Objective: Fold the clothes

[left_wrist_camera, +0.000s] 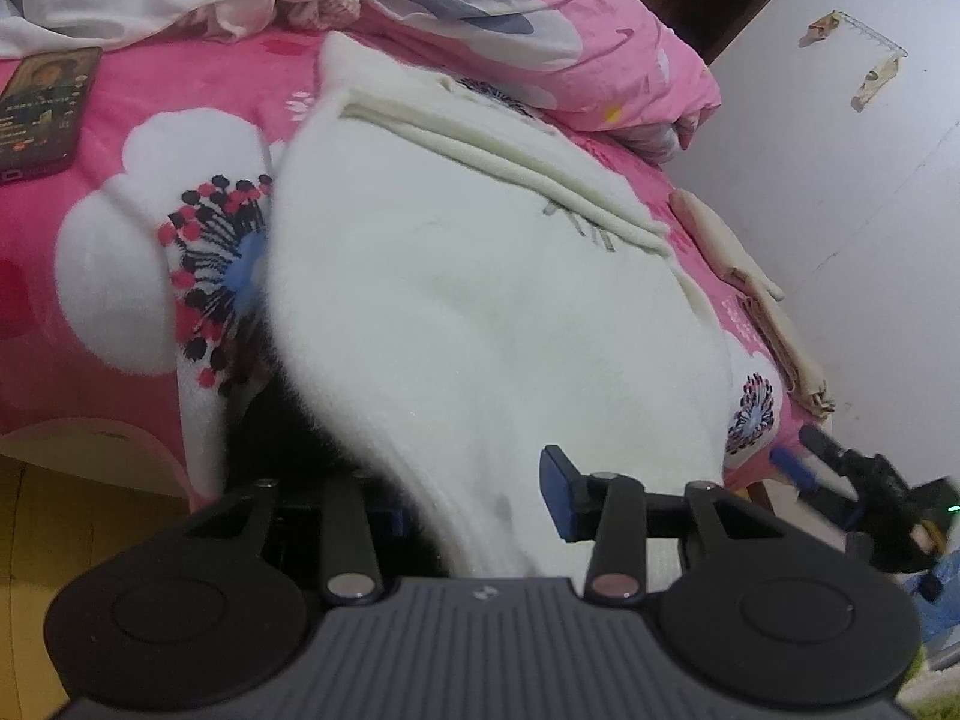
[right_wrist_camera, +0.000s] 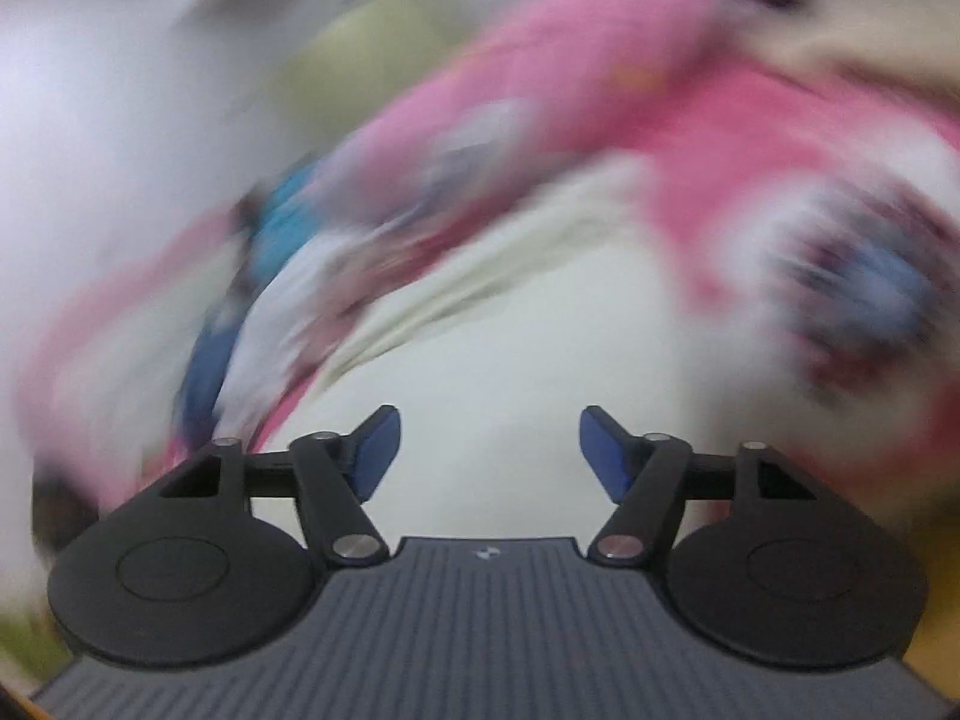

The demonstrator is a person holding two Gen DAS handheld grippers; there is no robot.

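White garment (left_wrist_camera: 468,300) is spread on pink floral blanket (left_wrist_camera: 90,138), near edge draped over left gripper (left_wrist_camera: 480,498); jaws spread w/ cloth lying between, not pinched. Right gripper (right_wrist_camera: 489,450) jaws held apart, nothing gripped, above garment; view heavily blurred. Phone (left_wrist_camera: 45,111) is seen at blanket's far left.

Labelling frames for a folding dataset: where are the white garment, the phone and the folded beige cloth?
white garment (left_wrist_camera: 480,300), left wrist view, middle of its body.
phone (left_wrist_camera: 45,108), left wrist view, screen centre.
folded beige cloth (left_wrist_camera: 744,276), left wrist view, upper layer.
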